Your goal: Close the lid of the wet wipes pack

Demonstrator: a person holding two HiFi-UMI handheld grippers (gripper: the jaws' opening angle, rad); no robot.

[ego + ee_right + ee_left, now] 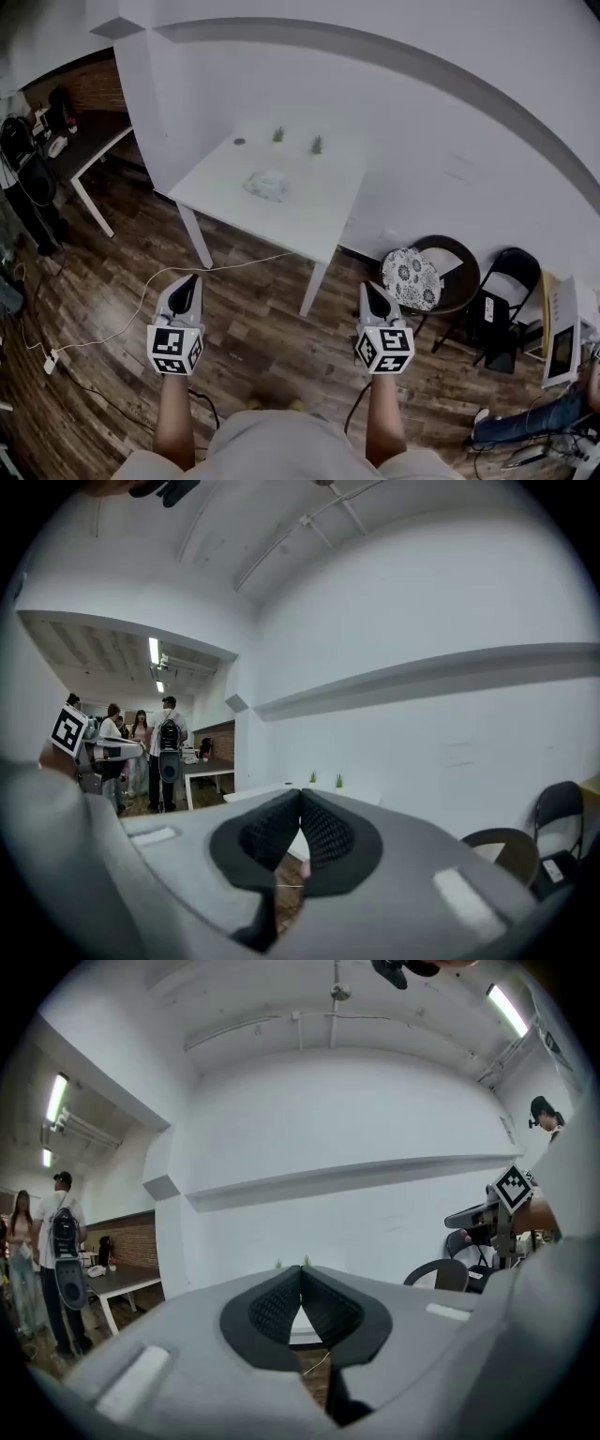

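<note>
Head view: wipes pack (265, 185) (distant) on table (319, 214).

The floor (253, 309) is seen as dark grained wood planks with a faint sheen, the worktop (314, 211) as smooth matt white. The shell of the left hand-held gripper (301, 1274) is shown as matt grey plastic, its pads (272, 1309) as black and finely knurled.

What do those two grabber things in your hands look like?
The left gripper and the right gripper are both pale grey plastic, narrowing to a dark tip. Their jaws are lined with black ribbed pads. At the back of each sits a white cube printed with black square markers. No sleeves show. A thin dark cable trails by each arm.
</note>
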